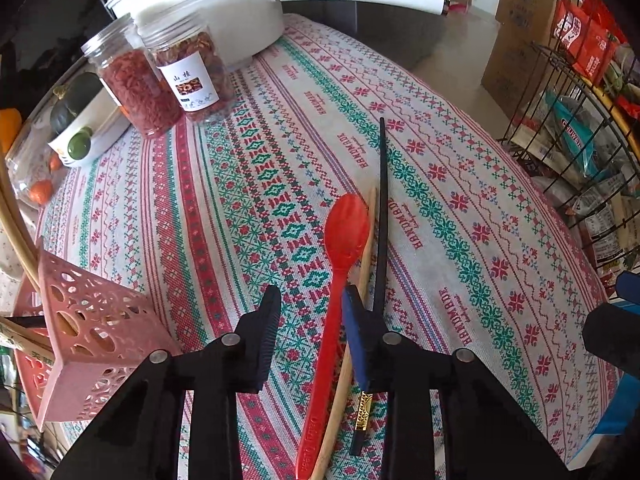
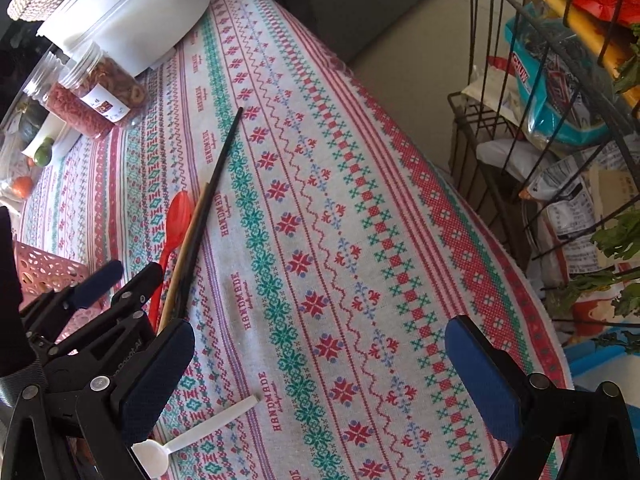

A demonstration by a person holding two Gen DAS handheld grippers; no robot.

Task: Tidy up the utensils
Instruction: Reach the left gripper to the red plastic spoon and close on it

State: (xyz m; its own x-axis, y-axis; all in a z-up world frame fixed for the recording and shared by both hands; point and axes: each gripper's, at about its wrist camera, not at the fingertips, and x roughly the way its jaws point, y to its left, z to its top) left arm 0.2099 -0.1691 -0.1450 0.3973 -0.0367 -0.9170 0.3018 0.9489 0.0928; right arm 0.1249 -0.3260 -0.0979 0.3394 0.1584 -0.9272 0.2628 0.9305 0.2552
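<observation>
A red plastic spoon (image 1: 342, 240), a wooden chopstick (image 1: 366, 256) and a black chopstick (image 1: 383, 208) lie side by side on the patterned tablecloth (image 1: 240, 184). My left gripper (image 1: 310, 308) is open, low over them, with the spoon's handle between its fingers. A pink perforated utensil holder (image 1: 84, 336) lies on its side to the left with chopsticks in it. My right gripper (image 2: 316, 356) is open and empty over the cloth. A small white spoon (image 2: 192, 438) lies by its left finger. The red spoon (image 2: 174, 220) and black chopstick (image 2: 212, 184) show to its left.
Two clear jars of dried red food (image 1: 160, 76) and a white pot with a long handle (image 1: 224, 12) stand at the back. A wire rack of snack packets (image 1: 580, 120) stands off the table's right edge. A dish with vegetables (image 1: 76, 128) sits at the back left.
</observation>
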